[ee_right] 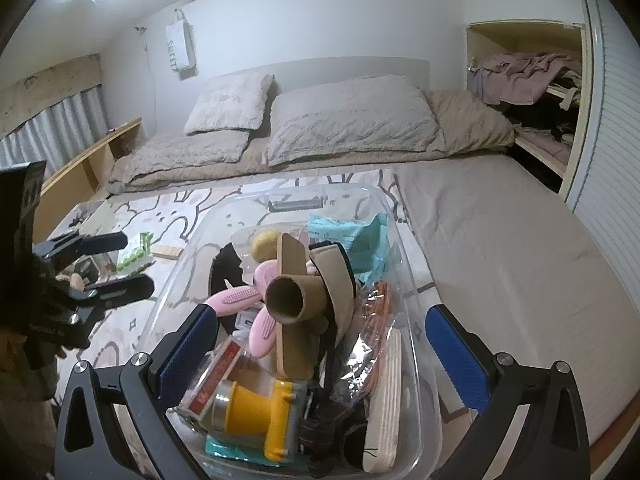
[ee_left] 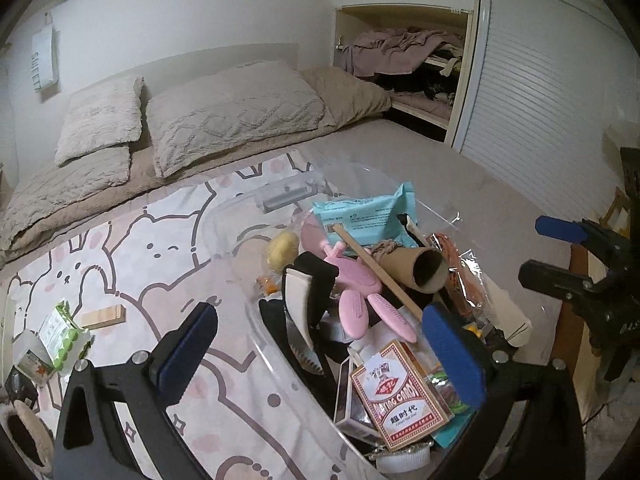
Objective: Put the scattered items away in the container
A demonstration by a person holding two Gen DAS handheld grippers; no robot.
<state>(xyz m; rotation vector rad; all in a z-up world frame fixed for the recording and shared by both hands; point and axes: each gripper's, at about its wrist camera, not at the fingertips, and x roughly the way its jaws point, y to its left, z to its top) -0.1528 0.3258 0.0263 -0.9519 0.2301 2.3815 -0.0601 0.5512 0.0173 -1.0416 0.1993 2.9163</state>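
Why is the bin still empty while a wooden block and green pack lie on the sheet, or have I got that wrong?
Partly wrong: the bin is full of items, as the left wrist view shows. The wooden block and green pack do lie on the sheet.

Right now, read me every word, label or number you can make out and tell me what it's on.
"SWEET": white paper bag hanging on the wall.
"PLAYING CARDS" (first letters hidden) and "超时代": red card box in the clear container.
Teal packet: print too small to read.
Green-and-white pack on the blanket: unreadable.
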